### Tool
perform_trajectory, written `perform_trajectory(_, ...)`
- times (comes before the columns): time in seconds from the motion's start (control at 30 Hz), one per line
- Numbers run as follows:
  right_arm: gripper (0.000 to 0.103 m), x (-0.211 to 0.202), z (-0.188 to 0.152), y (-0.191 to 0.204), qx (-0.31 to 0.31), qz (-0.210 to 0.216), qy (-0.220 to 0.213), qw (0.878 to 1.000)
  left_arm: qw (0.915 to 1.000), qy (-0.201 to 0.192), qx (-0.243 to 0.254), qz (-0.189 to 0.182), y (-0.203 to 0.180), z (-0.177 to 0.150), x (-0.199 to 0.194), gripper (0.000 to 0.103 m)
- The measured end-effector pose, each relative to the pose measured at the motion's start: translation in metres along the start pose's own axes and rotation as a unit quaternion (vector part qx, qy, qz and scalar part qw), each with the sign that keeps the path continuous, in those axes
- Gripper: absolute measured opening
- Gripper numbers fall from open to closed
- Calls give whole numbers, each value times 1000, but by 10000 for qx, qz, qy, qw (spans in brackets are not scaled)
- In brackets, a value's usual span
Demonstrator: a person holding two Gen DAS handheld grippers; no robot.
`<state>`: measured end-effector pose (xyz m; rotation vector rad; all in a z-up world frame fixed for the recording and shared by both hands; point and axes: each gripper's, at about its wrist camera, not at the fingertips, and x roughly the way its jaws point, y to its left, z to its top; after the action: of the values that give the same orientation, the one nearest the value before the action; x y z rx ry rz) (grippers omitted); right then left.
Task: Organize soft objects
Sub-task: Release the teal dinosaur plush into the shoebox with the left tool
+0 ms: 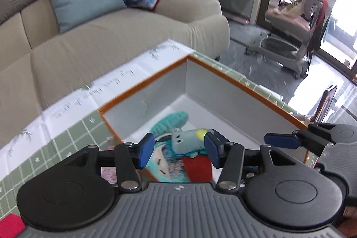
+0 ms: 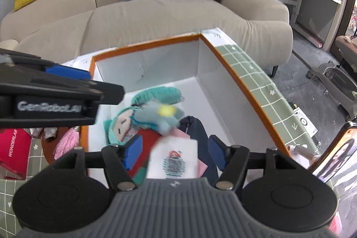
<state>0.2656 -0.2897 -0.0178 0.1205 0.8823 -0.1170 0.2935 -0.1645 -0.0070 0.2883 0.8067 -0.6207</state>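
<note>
Left wrist view: both grippers' jaws spread wide, gripping nothing — hovering over plush toys inside the box.

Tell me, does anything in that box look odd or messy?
Somewhat. The soft toys lie jumbled in a heap at one end of the box, leaving the far end bare. A white tag lies loose on top. Nothing looks damaged.
</note>
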Motion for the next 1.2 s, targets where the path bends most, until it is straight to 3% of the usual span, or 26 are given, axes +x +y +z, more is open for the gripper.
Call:
perform_trajectory(0.17, 66, -21, 1, 14, -94, 82, -175, 9998, 9985, -455, 165, 248, 6, -16, -30, 61)
perform_trajectory(0.37, 70, -37, 0, 43, -336, 407, -308, 9981, 9979, -452, -142, 431, 38, -34, -57, 60)
perform_trajectory(0.63, 70, -46, -1, 93, -792, 1053, -380, 9906, 9955, -46, 42, 947, 84, -64, -85, 60)
perform_trajectory(0.87, 70, -32, -5, 134, -1184, 1564, -203, 9804, 9915, 688, 38, 1099, 125, -91, -94, 61)
perform_trajectory(1.0, 63, -16, -5, 154, -1466, 1681, 71, 9748, 9902, 901, 25, 1067, 150, -100, -93, 61)
perform_trajectory(1.1, 57, -3, -2, 167, -1684, 1707, 264, 9705, 9914, 913, 89, 933, 160, -96, -90, 71)
perform_trajectory(1.2, 57, 11, 8, 174, -1855, 1752, 503, 9656, 9918, 898, 432, 803, 162, -85, -81, 74)
